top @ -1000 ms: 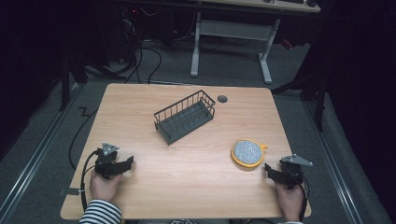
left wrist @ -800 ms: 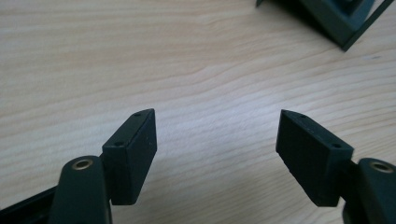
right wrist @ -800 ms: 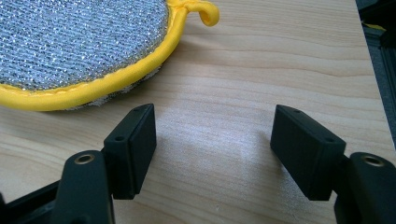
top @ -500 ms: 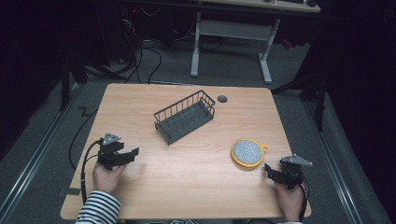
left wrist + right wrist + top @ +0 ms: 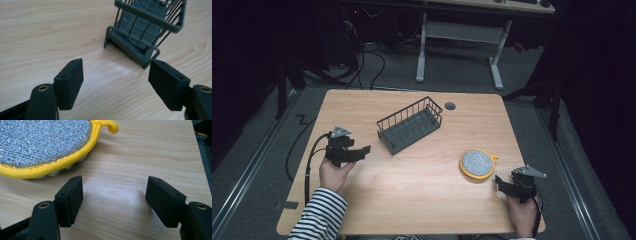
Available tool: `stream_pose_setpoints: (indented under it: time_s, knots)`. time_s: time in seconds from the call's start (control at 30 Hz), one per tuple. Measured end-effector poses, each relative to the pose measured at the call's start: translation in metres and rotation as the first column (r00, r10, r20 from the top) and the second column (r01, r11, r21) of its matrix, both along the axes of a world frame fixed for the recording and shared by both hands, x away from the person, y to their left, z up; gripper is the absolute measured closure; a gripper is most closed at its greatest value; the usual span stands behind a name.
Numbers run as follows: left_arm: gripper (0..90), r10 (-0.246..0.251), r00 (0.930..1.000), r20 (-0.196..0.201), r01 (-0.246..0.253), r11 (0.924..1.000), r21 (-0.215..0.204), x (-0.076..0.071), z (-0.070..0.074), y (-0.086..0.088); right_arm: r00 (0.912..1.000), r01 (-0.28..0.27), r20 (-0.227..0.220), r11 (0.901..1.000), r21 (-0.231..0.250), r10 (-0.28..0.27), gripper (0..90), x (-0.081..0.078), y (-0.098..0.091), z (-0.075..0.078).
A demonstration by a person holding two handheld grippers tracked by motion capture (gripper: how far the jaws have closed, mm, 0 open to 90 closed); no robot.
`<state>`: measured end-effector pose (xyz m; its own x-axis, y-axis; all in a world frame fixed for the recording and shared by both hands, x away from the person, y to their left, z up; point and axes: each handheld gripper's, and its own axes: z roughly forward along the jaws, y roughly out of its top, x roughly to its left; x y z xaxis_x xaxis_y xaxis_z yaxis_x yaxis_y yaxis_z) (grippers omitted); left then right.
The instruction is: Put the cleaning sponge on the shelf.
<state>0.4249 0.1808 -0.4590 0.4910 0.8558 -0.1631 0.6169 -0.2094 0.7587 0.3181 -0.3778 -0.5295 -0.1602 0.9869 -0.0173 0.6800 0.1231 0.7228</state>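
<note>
We hold a claw in each hand. Our left claw (image 5: 115, 82) has its two black jaws spread wide apart, and nothing is between them but bare wood. In the high view the left claw (image 5: 362, 150) is up over the left part of the table (image 5: 412, 200), and it points toward the basket. Our left hand (image 5: 334, 172) grips it from behind, and a striped sleeve (image 5: 317, 217) comes in from the bottom. A black cable (image 5: 309, 160) loops from the claw down by our wrist.

Just past the left jaws sits a dark wire basket (image 5: 147, 32). Its near corner is close to the right jaw tip, but we cannot tell if they touch. In the high view the basket (image 5: 409, 125) stands a bit back from the middle of the table, turned at a slant, and it looks like there is nothing inside.

Our right claw (image 5: 113, 202) is spread wide too, with only wood between its jaws. In the high view the right claw (image 5: 501, 182) is low near the front right part of the table, held by our right hand (image 5: 522, 212).

Just beyond its left jaw lies a round scrubby pad (image 5: 42, 142), silver and sparkly on top with a yellow edge and a small yellow loop. It lies flat on the table. In the high view the pad (image 5: 478, 163) is near the right claw, and well apart from the basket.

A small dark round cap (image 5: 450, 105) sits in the table behind the basket.
</note>
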Motion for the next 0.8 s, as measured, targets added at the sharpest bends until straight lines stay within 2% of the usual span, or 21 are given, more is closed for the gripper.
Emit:
stream_pose_setpoints:
  time_s: [0.03,0.13,0.17,0.33,0.37,0.57,0.6,0.67,0.7,0.8]
  knots:
    - [28.1,-0.018,0.9997,-0.018,0.018,0.9998,-0.001,0.006,0.007,-0.003,1.0000,0.000,0.002,1.0000,0.001,0.000,30.3,0.000,0.000,0.000]
    - [27.5,-0.031,0.9993,-0.019,0.032,0.9993,0.019,0.011,0.015,-0.007,1.0000,0.000,0.001,1.0000,0.001,0.000,30.3,0.000,0.000,0.000]
    - [27.3,-0.042,0.9989,-0.019,0.043,0.9985,0.035,0.018,0.023,-0.011,1.0000,0.000,0.000,1.0000,-0.001,0.000,30.3,0.000,0.000,0.000]
    - [26.7,-0.050,0.9985,-0.024,0.051,0.9965,0.066,0.032,0.037,-0.019,1.0000,0.000,0.000,1.0000,0.000,0.000,30.2,0.000,0.000,0.000]
    - [26.9,-0.055,0.9980,-0.031,0.057,0.9952,0.079,0.039,0.041,-0.024,1.0000,-0.004,0.000,1.0000,-0.002,0.004,30.2,0.000,0.000,0.000]
    - [27.5,-0.068,0.9962,-0.053,0.074,0.9916,0.106,0.057,0.049,-0.037,1.0000,-0.004,0.000,1.0000,-0.002,0.004,30.2,0.000,0.000,0.000]
    - [27.5,-0.073,0.9955,-0.060,0.080,0.9888,0.126,0.062,0.051,-0.042,1.0000,-0.002,-0.001,1.0000,0.000,0.002,30.1,0.000,0.000,0.000]
    - [27.6,-0.077,0.9948,-0.066,0.085,0.9881,0.128,0.065,0.051,-0.045,1.0000,-0.004,0.000,1.0000,-0.002,0.004,30.2,0.000,0.000,0.000]
    - [27.4,-0.075,0.9941,-0.078,0.087,0.9833,0.160,0.071,0.051,-0.052,1.0000,-0.002,-0.001,1.0000,0.000,0.002,30.2,0.000,0.000,0.000]
    - [27.4,-0.066,0.9938,-0.089,0.082,0.9780,0.192,0.078,0.049,-0.062,1.0000,-0.004,0.000,1.0000,-0.001,0.004,30.2,0.000,0.000,0.000]
